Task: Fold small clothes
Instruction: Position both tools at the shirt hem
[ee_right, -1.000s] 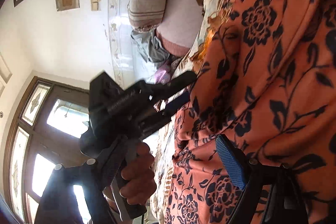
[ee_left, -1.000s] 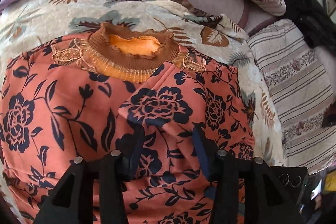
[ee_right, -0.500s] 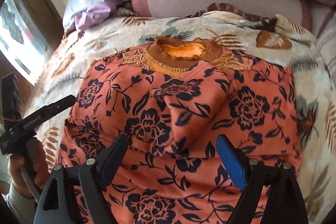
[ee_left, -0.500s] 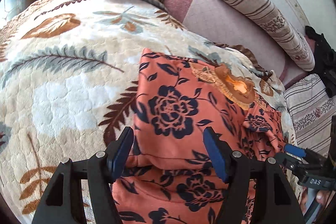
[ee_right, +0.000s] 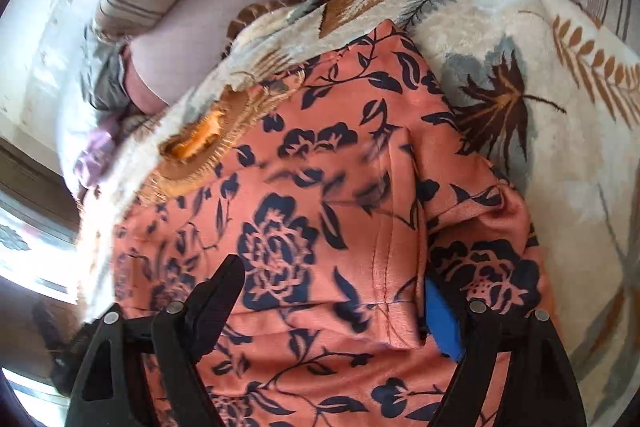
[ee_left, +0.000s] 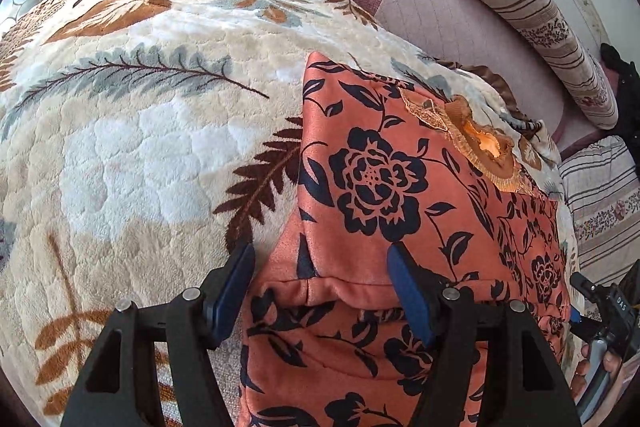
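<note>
While the orange floral top (ee_left: 400, 195) is lying under it, the left claw (ee_left: 322, 295) is gaping, gripping nothing. The right claw (ee_right: 336, 301) is also hovering wide, empty, over the cloth

garment (ee_left: 400, 195): soft matt cloth | blanket (ee_left: 140, 131): plush fleece | collar (ee_left: 486, 155): seemingly ribbed knit

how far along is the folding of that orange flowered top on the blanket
Early to midway, it seems. Done: the orange floral top lies on the leaf-print blanket with a sleeve folded across its front. In hand: nothing gripped; the left gripper and right gripper both hover open over it. Left: probably the remaining side and folding the length.
</note>
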Motion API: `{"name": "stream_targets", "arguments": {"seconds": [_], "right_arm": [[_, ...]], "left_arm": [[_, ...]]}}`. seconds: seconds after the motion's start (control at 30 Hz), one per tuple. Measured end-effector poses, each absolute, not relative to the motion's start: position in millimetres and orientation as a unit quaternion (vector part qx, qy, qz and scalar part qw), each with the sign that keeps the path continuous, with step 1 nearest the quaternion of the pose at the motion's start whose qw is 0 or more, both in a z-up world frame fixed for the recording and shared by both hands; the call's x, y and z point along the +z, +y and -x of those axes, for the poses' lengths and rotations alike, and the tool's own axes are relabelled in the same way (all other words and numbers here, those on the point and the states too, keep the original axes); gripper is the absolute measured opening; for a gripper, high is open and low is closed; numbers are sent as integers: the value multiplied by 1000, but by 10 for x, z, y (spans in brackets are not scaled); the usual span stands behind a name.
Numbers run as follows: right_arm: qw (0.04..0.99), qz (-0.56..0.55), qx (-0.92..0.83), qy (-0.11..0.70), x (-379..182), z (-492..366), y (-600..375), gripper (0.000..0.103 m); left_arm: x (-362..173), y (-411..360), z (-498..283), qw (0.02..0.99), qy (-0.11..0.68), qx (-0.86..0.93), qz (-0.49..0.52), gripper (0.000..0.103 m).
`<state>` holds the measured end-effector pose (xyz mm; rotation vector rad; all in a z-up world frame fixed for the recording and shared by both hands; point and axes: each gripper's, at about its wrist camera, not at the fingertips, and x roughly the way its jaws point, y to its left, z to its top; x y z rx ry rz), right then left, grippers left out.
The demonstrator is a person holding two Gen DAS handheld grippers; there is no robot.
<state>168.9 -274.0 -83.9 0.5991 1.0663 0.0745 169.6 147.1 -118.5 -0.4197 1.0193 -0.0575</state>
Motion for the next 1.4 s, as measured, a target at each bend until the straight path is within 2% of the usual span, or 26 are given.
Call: {"name": "stream_targets", "arguments": {"seconds": [0.13, 0.2, 0.23, 0.27, 0.3, 0.33, 0.37, 0.47, 0.57, 0.67, 0.73, 0.8, 0.93, 1.0, 1.07, 1.23, 1.3, 1.33, 1.37, 1.4], "right_arm": [[790, -349, 59, 501, -922, -1773, -2878, 86], [776, -373, 57, 506, -1015, -1766, -2929, 68], [774, -374, 52, 508, -1019, -1743, -2947, 48], [773, -368, 48, 514, -1012, -1720, -2941, 35], [774, -360, 42, 519, -1012, -1698, -2933, 33], [775, -347, 39, 526, -1006, -1694, -2922, 25], [777, -332, 39, 534, -987, -1688, -2907, 12], [796, -270, 43, 539, -787, -1711, -2805, 8], [834, -162, 63, 524, -346, -1842, -2526, 7], [887, -49, 64, 456, 273, -1934, -2296, 7], [900, -23, 59, 432, 404, -1992, -2293, 7], [889, -34, 49, 453, 131, -2058, -2401, 9], [812, -96, 30, 575, -1013, -2135, -2745, 13], [828, -151, 38, 539, -988, -2039, -2892, 17], [831, -158, 24, 533, -873, -2016, -2945, 28], [860, -193, -14, 473, -467, -1977, -3173, 31], [859, -230, 29, 456, -366, -2009, -3143, 42], [851, -251, 65, 457, -378, -2061, -3097, 65], [841, -271, 100, 459, -424, -2100, -3042, 79], [831, -283, 125, 462, -501, -2134, -2996, 79]], "left_arm": [[-1190, 1462, -1697, 854, 482, -24, 193, 69], [-1186, 1425, -1695, 858, 481, -22, 178, 69], [-1184, 1406, -1696, 860, 480, -20, 170, 70], [-1184, 1389, -1700, 861, 480, -18, 166, 70], [-1184, 1385, -1703, 862, 480, -17, 164, 70], [-1185, 1382, -1707, 862, 479, -16, 164, 70], [-1187, 1377, -1710, 862, 479, -15, 163, 70], [-1188, 1390, -1704, 863, 478, -18, 164, 70], [-1191, 1408, -1702, 862, 477, -21, 170, 70], [-1199, 1411, -1697, 863, 475, -20, 170, 70], [-1202, 1408, -1696, 865, 473, -19, 166, 72], [-1203, 1391, -1715, 865, 474, -16, 161, 72], [-1202, 1361, -1714, 867, 474, -19, 150, 73], [-1200, 1363, -1717, 867, 475, -20, 150, 73], [-1198, 1371, -1737, 865, 477, -17, 156, 73], [-1203, 1355, -1743, 867, 475, -16, 148, 74], [-1211, 1335, -1749, 869, 474, -14, 143, 74], [-1215, 1321, -1750, 869, 474, -14, 140, 76], [-1218, 1304, -1750, 871, 473, -15, 135, 77], [-1219, 1292, -1749, 872, 472, -14, 131, 77]]}}
